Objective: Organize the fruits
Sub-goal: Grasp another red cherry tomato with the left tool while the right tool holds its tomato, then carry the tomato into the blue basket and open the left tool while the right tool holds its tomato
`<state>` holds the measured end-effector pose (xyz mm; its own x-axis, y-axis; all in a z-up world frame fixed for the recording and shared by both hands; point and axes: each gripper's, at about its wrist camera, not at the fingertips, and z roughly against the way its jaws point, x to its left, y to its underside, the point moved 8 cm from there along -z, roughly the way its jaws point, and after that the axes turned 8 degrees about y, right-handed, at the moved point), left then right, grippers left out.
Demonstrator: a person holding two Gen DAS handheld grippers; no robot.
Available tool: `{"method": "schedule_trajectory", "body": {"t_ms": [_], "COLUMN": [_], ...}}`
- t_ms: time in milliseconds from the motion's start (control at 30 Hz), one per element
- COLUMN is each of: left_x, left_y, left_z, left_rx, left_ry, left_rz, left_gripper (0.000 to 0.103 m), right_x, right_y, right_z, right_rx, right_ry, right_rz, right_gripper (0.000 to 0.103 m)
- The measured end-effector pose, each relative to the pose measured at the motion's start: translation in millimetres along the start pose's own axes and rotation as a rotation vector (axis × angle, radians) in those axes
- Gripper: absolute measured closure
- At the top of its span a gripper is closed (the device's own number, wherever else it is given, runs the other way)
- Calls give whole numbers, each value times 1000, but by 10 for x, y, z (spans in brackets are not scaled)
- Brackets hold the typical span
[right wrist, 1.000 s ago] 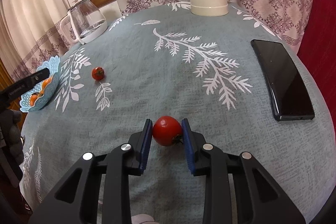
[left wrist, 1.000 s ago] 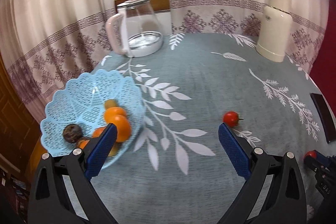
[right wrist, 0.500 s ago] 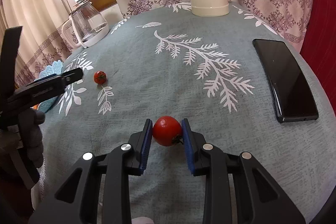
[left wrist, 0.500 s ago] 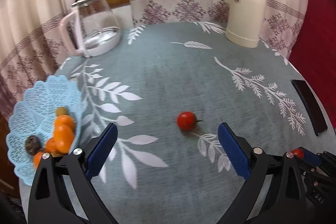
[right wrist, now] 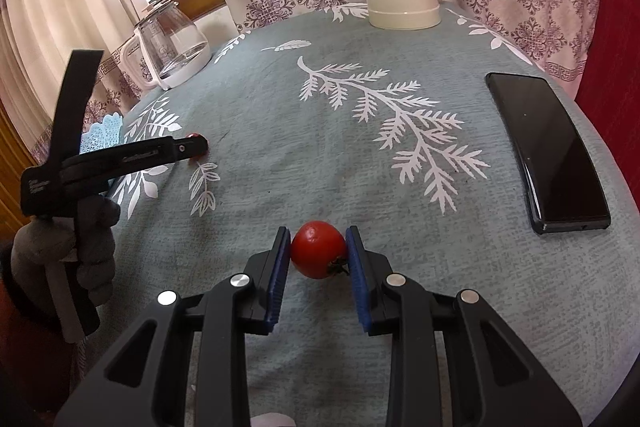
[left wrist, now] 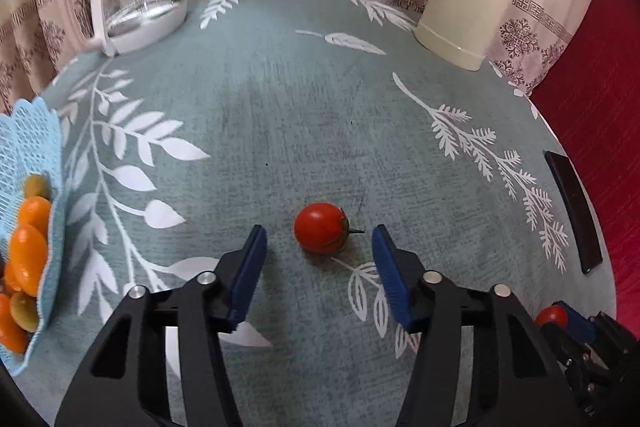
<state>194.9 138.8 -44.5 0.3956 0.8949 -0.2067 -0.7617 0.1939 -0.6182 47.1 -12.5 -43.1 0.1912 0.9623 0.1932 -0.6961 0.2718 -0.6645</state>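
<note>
1. Left wrist view: the left tool (left wrist: 319,245) is spread wide and holds nothing; a small tomato (left wrist: 320,233) lies on the surface (left wrist: 280,115) between its blue pads, touching neither. The blue basket (left wrist: 34,147) of orange fruit sits at the surface's left edge.
2. Right wrist view: the right tool (right wrist: 317,253) is clamped on a second tomato (right wrist: 317,249), both pads touching it, near the front edge. A phone (right wrist: 546,149) lies toward the right edge.
</note>
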Motion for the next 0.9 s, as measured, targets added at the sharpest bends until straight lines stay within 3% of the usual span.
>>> {"method": "schedule_trajectory", "body": {"t_ms": [233,900], "left_x": [-31,2], "left_y": [-33,-4], "left_z": [-57,254], "left_rx": [1,-68], "left_ry": [17,-25], "left_rz": [-9,-5], "left_gripper": [66,66], "right_x": [4,47], "right_y": [-1,-18], "right_z": [1,64], "right_rx": [1,-15], "right_ry": [1,0], "right_rz": [1,9], "right_gripper": [74,74]}}
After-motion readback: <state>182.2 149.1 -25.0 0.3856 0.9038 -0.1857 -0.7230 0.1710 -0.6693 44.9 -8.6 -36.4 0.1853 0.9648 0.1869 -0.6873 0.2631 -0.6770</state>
